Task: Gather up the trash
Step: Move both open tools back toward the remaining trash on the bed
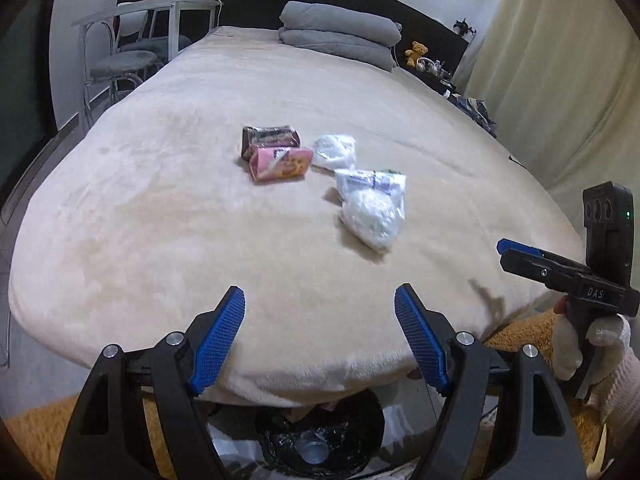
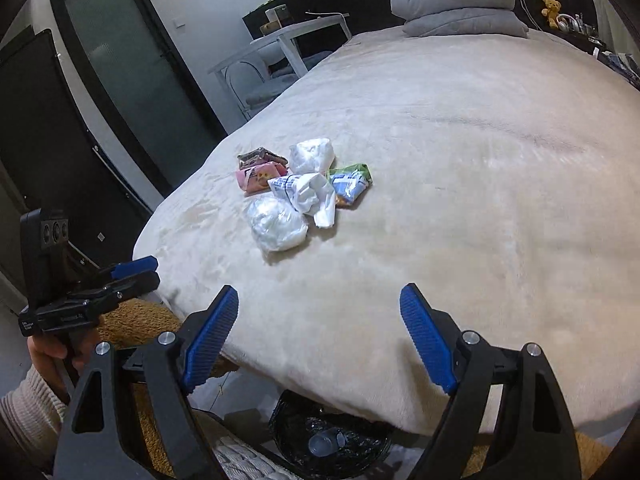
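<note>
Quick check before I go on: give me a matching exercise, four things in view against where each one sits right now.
Things:
1. pink packet
2. folded grey blanket
3. teddy bear
4. clear cup

Places:
A. in the black-lined bin at the foot of the bed
B. mid-bed, against the dark packet
C. far end of the bed
D. dark shelf beside the bed, near the curtain

Pairs: 1-B, 2-C, 3-D, 4-A
</note>
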`<state>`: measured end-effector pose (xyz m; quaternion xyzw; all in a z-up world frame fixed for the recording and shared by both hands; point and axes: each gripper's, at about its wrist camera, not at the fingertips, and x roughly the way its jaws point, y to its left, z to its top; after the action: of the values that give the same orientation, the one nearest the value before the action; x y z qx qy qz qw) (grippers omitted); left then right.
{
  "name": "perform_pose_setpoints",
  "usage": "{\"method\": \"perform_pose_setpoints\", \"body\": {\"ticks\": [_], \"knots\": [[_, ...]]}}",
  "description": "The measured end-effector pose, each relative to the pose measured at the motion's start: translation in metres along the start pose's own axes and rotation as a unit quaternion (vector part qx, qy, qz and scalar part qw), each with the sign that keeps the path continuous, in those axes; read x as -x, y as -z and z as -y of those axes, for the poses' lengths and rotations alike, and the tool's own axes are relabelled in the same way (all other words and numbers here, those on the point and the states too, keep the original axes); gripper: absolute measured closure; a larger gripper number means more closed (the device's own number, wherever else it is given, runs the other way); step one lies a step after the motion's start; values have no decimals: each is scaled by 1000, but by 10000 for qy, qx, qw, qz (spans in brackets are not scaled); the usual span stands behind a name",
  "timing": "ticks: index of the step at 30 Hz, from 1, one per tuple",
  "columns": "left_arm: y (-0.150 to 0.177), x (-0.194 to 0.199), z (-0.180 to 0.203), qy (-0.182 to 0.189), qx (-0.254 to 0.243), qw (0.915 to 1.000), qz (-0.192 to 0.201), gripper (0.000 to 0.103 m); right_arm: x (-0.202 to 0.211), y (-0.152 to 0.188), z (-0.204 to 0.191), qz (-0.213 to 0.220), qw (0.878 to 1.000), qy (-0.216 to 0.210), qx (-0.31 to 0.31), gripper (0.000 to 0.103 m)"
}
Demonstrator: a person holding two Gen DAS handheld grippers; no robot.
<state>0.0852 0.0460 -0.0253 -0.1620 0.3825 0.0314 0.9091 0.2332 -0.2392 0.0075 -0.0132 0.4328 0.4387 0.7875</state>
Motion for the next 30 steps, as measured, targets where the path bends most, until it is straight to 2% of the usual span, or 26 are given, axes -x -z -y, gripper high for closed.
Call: {"method": "perform_pose_setpoints", "body": {"ticks": [7,14,19,22,27,30], "knots": [[-52,-32,-24,-39,182,9997,-157,27,-36,-42,24,-297,9988,-175,-347,20],[-88,-73,-24,-175,-57,9989,-431,27,-73,-75,39,-675,9934,-487,-788,20],[-100,-105,-20,-436,-322,9958,-735,27,-98,-91,55,-1017,9832,-817,-1277,21],[-105,-123,-22,-533,-391,9936,-913,27,-110,-99,64,-1183,9772,-941,-1493,25],[-111,-140,-32,-422,-61,9926,-1139,27,-124,-103,75,-1434,9670,-1073,-1811,33],[-116,-146,-36,-347,169,9922,-1183,27,-127,-106,73,-1493,9664,-1123,-1767,36]]}}
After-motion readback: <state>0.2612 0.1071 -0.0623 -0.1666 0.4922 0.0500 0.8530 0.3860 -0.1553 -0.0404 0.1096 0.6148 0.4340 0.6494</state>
